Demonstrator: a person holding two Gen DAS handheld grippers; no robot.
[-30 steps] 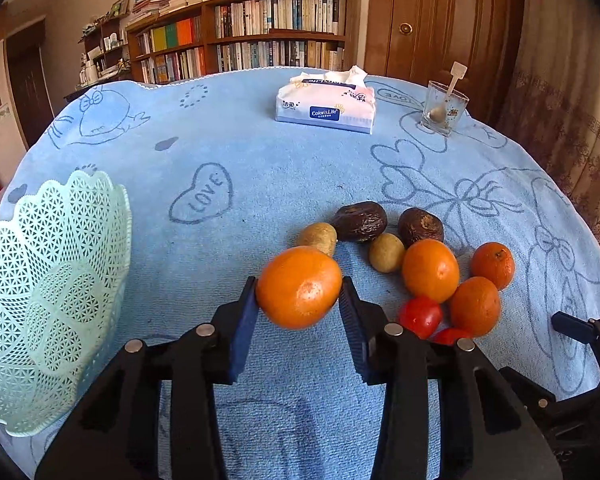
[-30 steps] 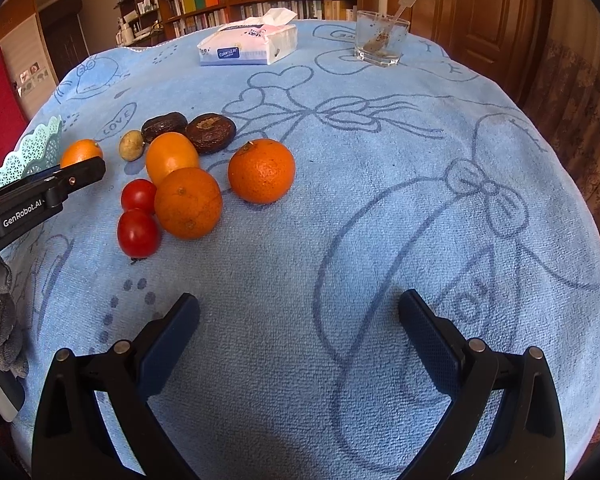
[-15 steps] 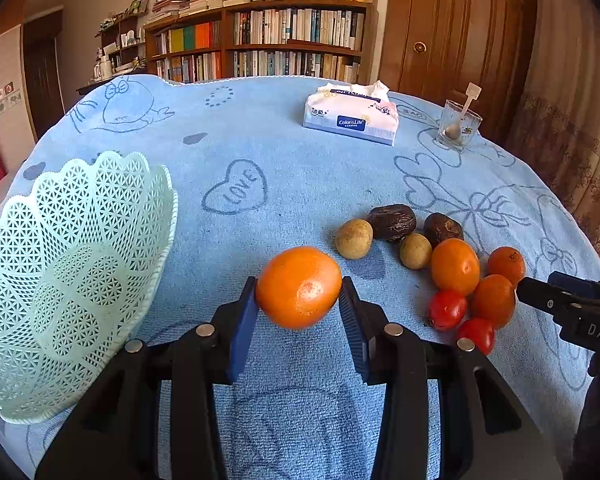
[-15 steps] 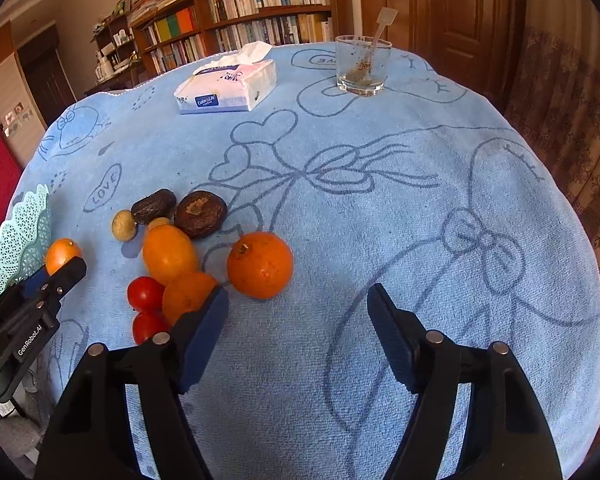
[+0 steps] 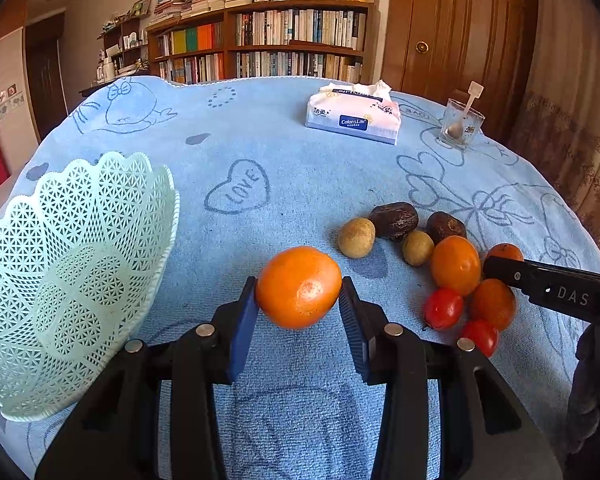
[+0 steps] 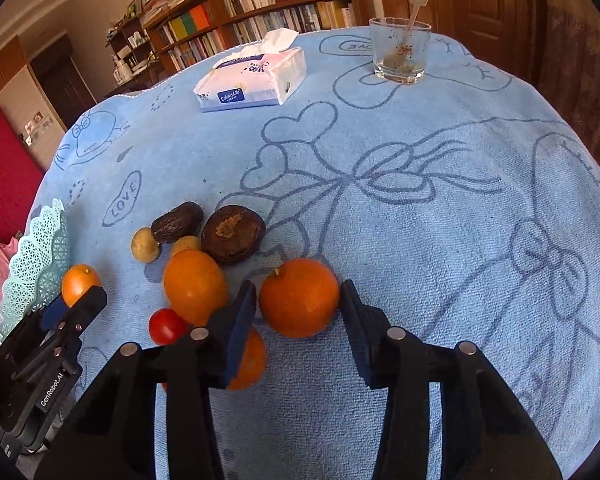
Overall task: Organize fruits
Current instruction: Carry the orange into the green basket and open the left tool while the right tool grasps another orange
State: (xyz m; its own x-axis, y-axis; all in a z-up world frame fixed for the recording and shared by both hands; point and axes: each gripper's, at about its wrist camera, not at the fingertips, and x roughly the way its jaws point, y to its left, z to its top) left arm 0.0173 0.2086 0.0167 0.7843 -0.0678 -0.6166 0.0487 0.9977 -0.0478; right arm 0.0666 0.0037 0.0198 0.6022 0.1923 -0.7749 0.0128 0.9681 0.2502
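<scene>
Far left: mint basket [image 5: 72,280], tilted w/ mouth facing the fruit, nothing visible inside. Left gripper [image 5: 300,312] pinches an orange [image 5: 299,287] off the blue cloth [image 5: 260,152], just beside the basket rim, not over it yet. Risk: letting go early, orange rolls away or knocks the light basket. Right of that, right gripper [image 6: 298,312], fingers spread, straddles a 2nd orange [image 6: 299,298] on the cloth w/ small gaps each side. Risk: closing off-centre squirts it into the pile alongside; left finger [image 6: 242,332] already crowds another orange [image 6: 250,362].
</scene>
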